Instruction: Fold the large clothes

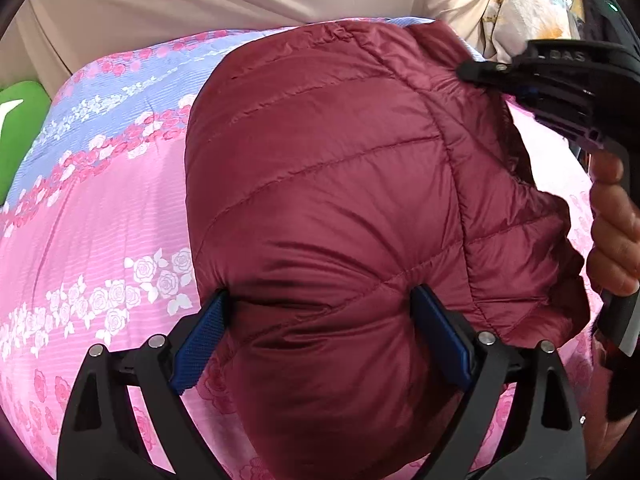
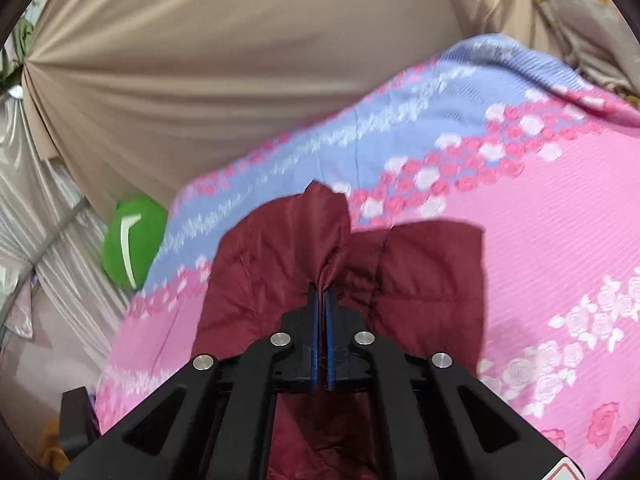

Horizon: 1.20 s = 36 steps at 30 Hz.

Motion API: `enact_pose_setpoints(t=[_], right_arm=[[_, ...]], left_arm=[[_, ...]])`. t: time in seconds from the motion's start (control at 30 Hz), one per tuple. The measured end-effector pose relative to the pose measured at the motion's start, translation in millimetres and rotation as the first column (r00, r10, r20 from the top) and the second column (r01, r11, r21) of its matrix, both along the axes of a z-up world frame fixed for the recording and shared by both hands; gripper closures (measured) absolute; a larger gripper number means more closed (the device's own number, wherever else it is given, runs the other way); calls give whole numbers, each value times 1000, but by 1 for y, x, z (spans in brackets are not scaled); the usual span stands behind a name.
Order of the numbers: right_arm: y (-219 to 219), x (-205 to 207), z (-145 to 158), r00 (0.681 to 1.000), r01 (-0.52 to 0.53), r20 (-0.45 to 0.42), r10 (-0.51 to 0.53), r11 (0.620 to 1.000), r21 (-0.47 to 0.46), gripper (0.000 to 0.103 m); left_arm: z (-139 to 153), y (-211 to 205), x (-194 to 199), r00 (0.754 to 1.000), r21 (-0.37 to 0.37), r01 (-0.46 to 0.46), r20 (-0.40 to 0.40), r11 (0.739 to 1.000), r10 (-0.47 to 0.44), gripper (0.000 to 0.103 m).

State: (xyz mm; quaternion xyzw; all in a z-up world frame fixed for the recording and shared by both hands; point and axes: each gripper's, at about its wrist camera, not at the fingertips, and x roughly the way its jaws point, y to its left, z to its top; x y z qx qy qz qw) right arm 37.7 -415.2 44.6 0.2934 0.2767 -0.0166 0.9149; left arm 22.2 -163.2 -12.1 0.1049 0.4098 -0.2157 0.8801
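Pink and lilac rose-print bedspread (image 1: 100,216) under everything, beige curtain (image 2: 224,80) behind, maroon quilted jacket (image 1: 328,184) lying on the bedspread, green cushion (image 2: 134,240) at its far edge, my left gripper (image 1: 320,316) jaws apart around a puffy jacket bulge, my right gripper (image 2: 324,300) jaws clamped together on a pinched jacket fold.
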Motion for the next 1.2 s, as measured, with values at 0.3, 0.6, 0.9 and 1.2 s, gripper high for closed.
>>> enact_pose_setpoints(t=[0.3,0.6,0.9,1.2], right_arm=[[-12,17,-76,981,83,-176,-82,997,-2,103],[14,-33,-10,985,115,-109,-131,983,-142,91],[72,-80,-34,955,-44,-295,-36,964,-263,92],[70,-69,-77,938,-62,-345,-37,961,-270,103]], left_arm=[[-2,-19,-5,998,22,49,46,999,-50,7],[-7,-16,4,999,28,18,26,999,-18,6],[-7,-17,3,1000,34,13,24,999,-14,6],[-10,-18,1,999,49,21,40,999,-23,6]])
